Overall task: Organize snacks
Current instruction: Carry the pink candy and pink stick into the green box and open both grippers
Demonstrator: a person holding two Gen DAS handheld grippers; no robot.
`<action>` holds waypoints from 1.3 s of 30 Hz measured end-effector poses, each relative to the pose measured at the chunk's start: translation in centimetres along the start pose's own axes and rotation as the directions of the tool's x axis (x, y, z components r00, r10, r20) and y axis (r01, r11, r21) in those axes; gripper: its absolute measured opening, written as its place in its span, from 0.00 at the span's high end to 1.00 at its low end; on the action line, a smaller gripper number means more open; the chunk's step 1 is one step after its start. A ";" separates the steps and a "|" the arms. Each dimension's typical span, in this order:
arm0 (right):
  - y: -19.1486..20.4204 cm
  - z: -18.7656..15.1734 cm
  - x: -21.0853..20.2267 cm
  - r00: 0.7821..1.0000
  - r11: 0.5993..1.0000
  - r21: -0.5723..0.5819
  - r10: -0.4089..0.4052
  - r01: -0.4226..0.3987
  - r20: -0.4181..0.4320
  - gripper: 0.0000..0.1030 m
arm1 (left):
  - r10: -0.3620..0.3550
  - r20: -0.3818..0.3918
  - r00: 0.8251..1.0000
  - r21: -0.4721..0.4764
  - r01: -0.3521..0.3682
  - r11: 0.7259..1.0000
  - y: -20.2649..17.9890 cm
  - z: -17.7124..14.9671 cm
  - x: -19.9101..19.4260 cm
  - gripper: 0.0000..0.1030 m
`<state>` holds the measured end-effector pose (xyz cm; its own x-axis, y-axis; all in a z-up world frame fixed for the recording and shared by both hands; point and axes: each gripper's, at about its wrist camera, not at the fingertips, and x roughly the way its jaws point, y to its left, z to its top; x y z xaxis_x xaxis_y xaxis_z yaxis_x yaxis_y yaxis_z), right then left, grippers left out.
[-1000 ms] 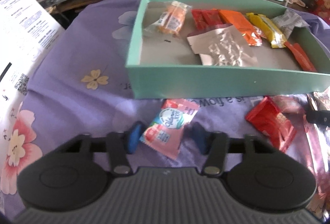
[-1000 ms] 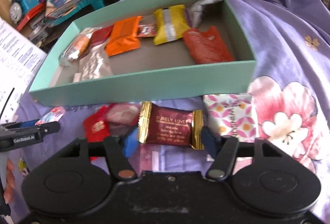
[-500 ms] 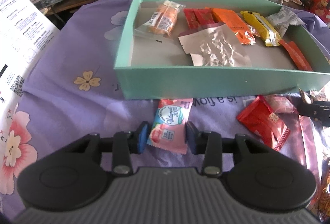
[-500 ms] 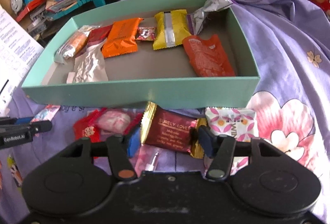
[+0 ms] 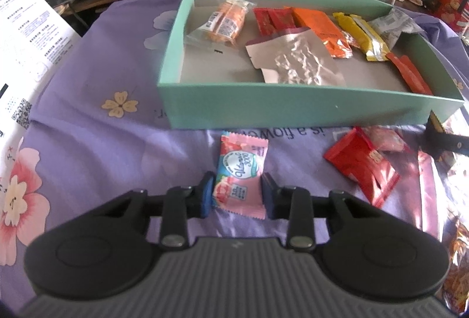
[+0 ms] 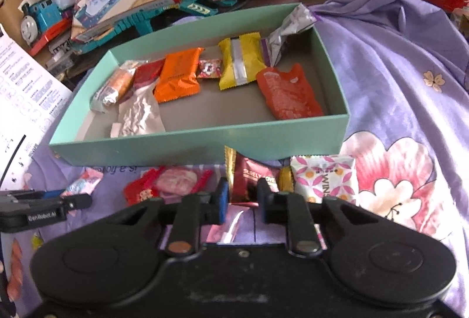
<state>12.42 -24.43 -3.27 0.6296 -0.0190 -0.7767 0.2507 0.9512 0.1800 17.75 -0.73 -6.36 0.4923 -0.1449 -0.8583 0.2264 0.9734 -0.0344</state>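
A purple cloth printed with pink and cream flowers (image 5: 96, 89) covers the work surface, and on it sits a shallow mint-green cardboard box (image 5: 293, 110), open on top, with a grey floor. Toys, books and cartons crowd the far edge behind the box. To the left, open cloth runs up to a white printed sheet (image 5: 26, 22); to the right the cloth rises in soft folds.

Inside the box lie crinkly snack wrappers: a crumpled silver foil pouch (image 5: 296, 60), an orange packet (image 6: 178, 74), a yellow packet with a silver seam (image 6: 241, 60) and a red-orange pouch (image 6: 288, 92). Much of the box floor near the front wall is bare.

Both grippers point steeply down at the narrow strip of cloth in front of the box. The left gripper (image 5: 236, 195) has its jaws closing around a pink pillow-shaped sachet with a round white label (image 5: 240, 174); its blue pads sit against the sachet's lower edges. The right gripper (image 6: 242, 196) has its jaws closing, narrow, pinching a dark red wrapper with gold crimped ends (image 6: 253, 180), which buckles upward between the pads, touching the box wall. Just beside it lie a white sachet with pink petal print (image 6: 322, 178) and a glossy red packet (image 5: 363, 168).
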 end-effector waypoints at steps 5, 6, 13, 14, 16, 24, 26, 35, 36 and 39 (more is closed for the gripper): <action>0.2 -0.3 -0.8 1.000 1.000 -0.011 -0.011 0.011 0.009 0.87 | -0.016 -0.003 1.000 0.003 0.016 1.000 -0.7 -0.6 -0.7 0.68; 0.3 -0.4 -0.9 1.000 1.000 -0.014 -0.014 0.014 0.011 0.88 | -0.021 -0.004 1.000 0.003 0.021 1.000 -0.8 -0.7 -0.8 0.68; 0.5 -0.7 -2.4 0.999 0.999 -0.038 -0.019 0.020 0.026 0.93 | -0.030 0.016 0.999 0.011 0.030 0.999 -1.4 -1.5 -2.5 0.71; 0.5 -0.8 -2.7 0.999 0.999 -0.039 -0.019 0.020 0.028 0.93 | -0.031 0.020 0.999 0.012 0.031 0.999 -1.4 -1.7 -2.8 0.72; 0.4 -0.9 -3.1 0.999 0.999 -0.040 -0.014 0.015 0.031 0.95 | -0.034 0.024 0.999 0.008 0.034 0.999 -1.3 -1.8 -3.3 0.72; 0.9 -1.8 -2.8 0.996 0.996 -0.081 0.032 -0.039 -0.082 0.92 | -0.035 0.017 0.999 0.017 0.035 0.999 -1.3 -3.2 -4.5 0.72; 0.9 -2.4 -2.2 0.993 0.996 -0.083 0.025 -0.035 -0.115 0.88 | -0.031 0.015 0.999 0.018 0.030 0.999 -1.3 -3.5 -4.4 0.72; 1.9 -1.7 -0.8 0.998 0.995 -0.103 0.011 -0.017 -0.063 0.48 | -0.016 -0.009 1.000 0.018 0.017 1.000 -0.9 -3.9 -3.4 0.72; 2.1 -1.6 -0.5 0.997 0.994 -0.109 0.011 -0.019 -0.074 0.48 | -0.015 -0.007 1.000 0.020 0.015 1.000 -1.0 -3.9 -3.4 0.72; 2.1 -1.7 -0.3 0.994 0.994 -0.103 0.025 -0.037 -0.109 0.48 | -0.017 -0.009 1.000 0.031 0.017 0.999 -1.0 -3.8 -3.2 0.72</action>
<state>11.53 -21.91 -3.71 0.5517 0.0389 -0.8331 0.1504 0.9779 0.1453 12.74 -0.59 -5.58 0.4806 -0.1597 -0.8623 0.2605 0.9649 -0.0335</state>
